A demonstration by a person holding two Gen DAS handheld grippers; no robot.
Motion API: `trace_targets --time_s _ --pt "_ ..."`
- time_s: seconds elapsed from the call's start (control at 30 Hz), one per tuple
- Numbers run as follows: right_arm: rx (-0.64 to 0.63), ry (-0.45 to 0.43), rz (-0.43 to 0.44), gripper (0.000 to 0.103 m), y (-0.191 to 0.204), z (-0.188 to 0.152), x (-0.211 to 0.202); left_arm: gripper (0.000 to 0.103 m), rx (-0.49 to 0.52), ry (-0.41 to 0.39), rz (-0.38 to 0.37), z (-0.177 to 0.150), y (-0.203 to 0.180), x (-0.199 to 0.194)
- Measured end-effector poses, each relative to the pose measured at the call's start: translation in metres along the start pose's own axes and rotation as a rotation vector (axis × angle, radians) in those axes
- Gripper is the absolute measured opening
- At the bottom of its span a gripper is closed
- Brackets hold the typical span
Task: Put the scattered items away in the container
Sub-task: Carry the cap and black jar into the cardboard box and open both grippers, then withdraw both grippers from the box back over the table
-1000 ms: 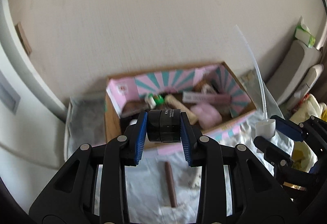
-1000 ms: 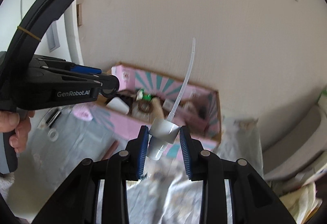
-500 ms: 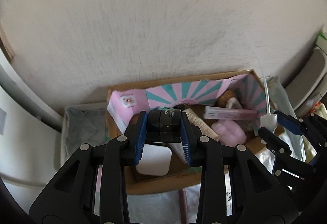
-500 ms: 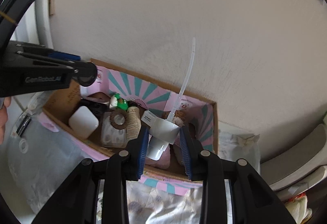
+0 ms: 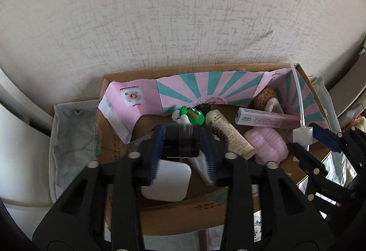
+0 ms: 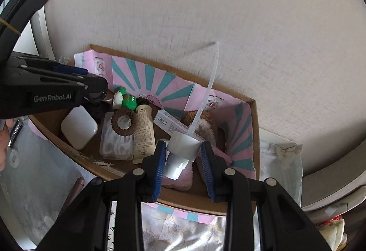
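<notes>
Our black jar (image 5: 181, 141) sits between the blue pads of our left gripper (image 5: 183, 152), above the cardboard box (image 5: 183, 207); the jaws are opening, so the jar is being let go over the white case (image 5: 170, 182); our right gripper (image 6: 184, 159) stays clenched on the white pump head (image 6: 183, 145), its long tube (image 6: 209, 88) slanting up toward the wall. We judge the jar could knock the case or roll against the cream tube (image 5: 228, 134); the pump's tube could catch the box rim when dropped. Readable writing: "UNMV" on the pink carton (image 6: 173, 125); "GenRobot.AI" on the left gripper's side.
</notes>
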State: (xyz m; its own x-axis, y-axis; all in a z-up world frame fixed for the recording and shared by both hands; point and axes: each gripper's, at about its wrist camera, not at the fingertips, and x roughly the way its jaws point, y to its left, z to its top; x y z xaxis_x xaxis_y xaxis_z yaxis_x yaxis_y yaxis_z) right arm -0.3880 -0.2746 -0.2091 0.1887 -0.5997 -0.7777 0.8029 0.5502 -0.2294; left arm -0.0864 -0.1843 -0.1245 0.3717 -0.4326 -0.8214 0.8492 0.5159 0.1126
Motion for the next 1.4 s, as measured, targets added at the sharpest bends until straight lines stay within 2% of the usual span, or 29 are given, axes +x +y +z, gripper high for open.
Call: trace_targets --time_s 0.03,0.07,0.1,0.13,0.17,0.2,0.3,0.53,0.73,0.9,1.03,1.17,1.33,1.4 --pt "-0.007 0.007 0.0 0.029 0.001 0.0 0.001 0.071 -0.003 -0.01 0.009 0.0 0.0 -0.002" --pt "-0.012 0.008 -0.005 0.03 0.002 -0.001 0.001 0.088 -0.005 -0.027 0.02 0.001 0.0 -0.005" --pt "-0.016 0.006 -0.007 0.036 0.003 -0.003 0.001 0.094 -0.005 -0.045 0.026 0.001 -0.001 -0.008" --pt "-0.018 0.003 -0.01 0.042 0.004 -0.004 0.001 0.094 -0.003 -0.06 0.026 0.001 -0.001 -0.011" --pt "-0.016 -0.007 -0.019 0.054 0.005 -0.007 -0.001 0.094 0.001 -0.064 0.023 0.002 -0.001 -0.013" --pt "-0.012 -0.021 -0.022 0.058 0.004 -0.008 -0.004 0.094 0.007 -0.062 0.025 0.003 -0.002 -0.014" --pt "0.016 -0.051 -0.006 0.06 0.0 -0.012 -0.012 0.094 0.023 -0.058 0.054 0.003 -0.003 -0.014" --pt "0.083 -0.091 -0.002 0.06 -0.012 -0.019 -0.032 0.094 0.012 -0.051 0.066 -0.007 -0.002 -0.024" --pt "0.118 -0.137 0.083 0.061 -0.022 -0.039 -0.055 0.094 0.013 -0.069 0.113 -0.022 0.016 -0.046" --pt "0.052 -0.142 0.142 0.063 -0.01 -0.064 -0.07 0.095 0.001 -0.061 0.127 -0.044 0.037 -0.068" --pt "-0.024 -0.131 0.172 0.063 0.007 -0.082 -0.074 0.095 0.029 -0.02 0.11 -0.072 0.029 -0.073" --pt "-0.129 -0.12 0.191 0.063 0.03 -0.098 -0.077 0.095 0.074 0.06 0.07 -0.112 0.004 -0.058" --pt "-0.245 -0.102 0.227 0.063 0.054 -0.114 -0.072 0.095 0.036 0.157 0.001 -0.147 -0.017 -0.034" --pt "-0.285 -0.089 0.241 0.063 0.061 -0.119 -0.067 0.095 0.022 0.175 0.001 -0.153 -0.021 -0.026"
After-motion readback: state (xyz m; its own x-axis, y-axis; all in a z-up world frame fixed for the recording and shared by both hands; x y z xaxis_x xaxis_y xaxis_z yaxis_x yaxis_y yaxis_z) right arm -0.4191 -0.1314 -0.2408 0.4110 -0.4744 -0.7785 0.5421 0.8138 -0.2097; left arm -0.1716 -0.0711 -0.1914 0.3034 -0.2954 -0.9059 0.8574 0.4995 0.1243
